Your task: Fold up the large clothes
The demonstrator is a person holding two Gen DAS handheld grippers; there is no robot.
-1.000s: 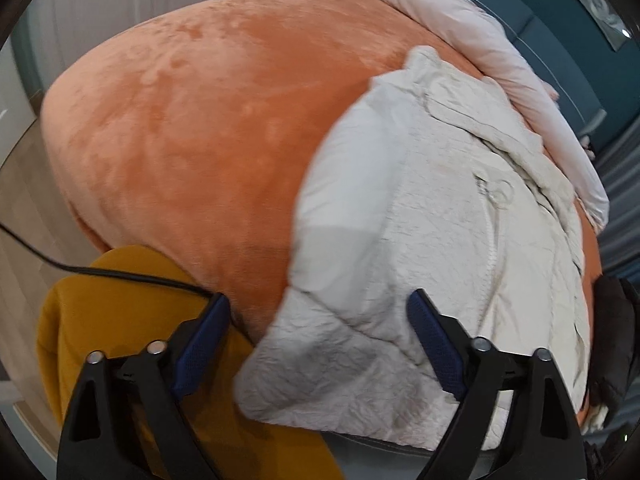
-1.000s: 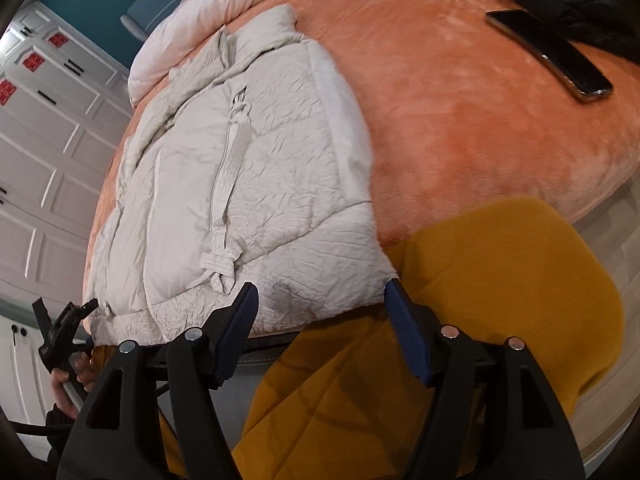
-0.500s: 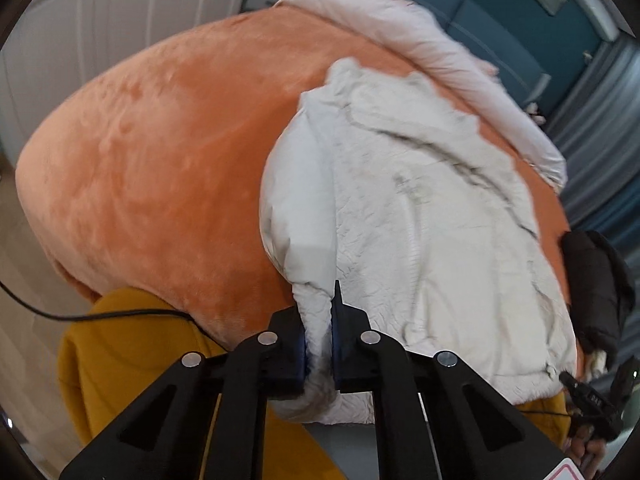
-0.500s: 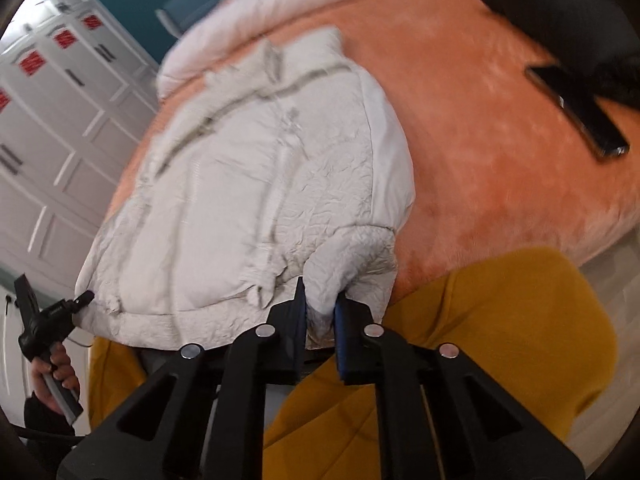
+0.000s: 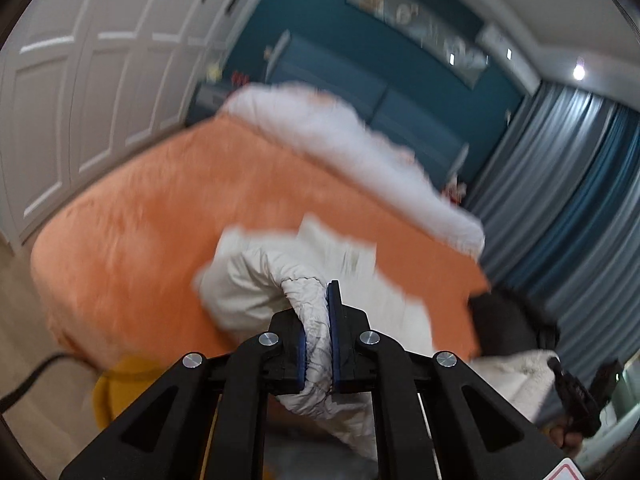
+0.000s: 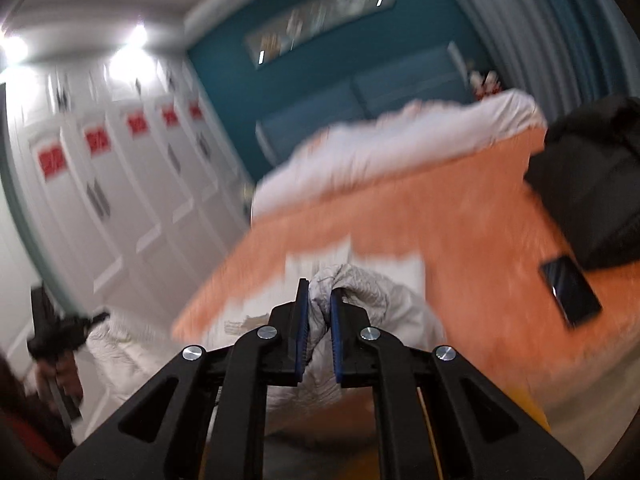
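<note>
A cream quilted jacket (image 5: pixel 256 280) lies on the orange bed cover (image 5: pixel 140 240). My left gripper (image 5: pixel 318 320) is shut on the jacket's bottom hem and holds it lifted above the bed. My right gripper (image 6: pixel 318 316) is shut on the other bottom corner of the jacket (image 6: pixel 360 284), also lifted. The rest of the jacket hangs down from both grips, and its far part rests on the orange bed cover (image 6: pixel 460 248). Both views are motion-blurred.
A white duvet (image 5: pixel 360 152) lies along the head of the bed. A black garment (image 6: pixel 592 176) and a dark phone (image 6: pixel 570 288) lie on the bed's right side. White wardrobe doors (image 5: pixel 80 100) stand on the left. A mustard cloth (image 5: pixel 116 384) lies below.
Both grippers went from open at the jacket's hem to shut on it, then rose and tilted up, lifting the hem off the bed and toward the headboard.
</note>
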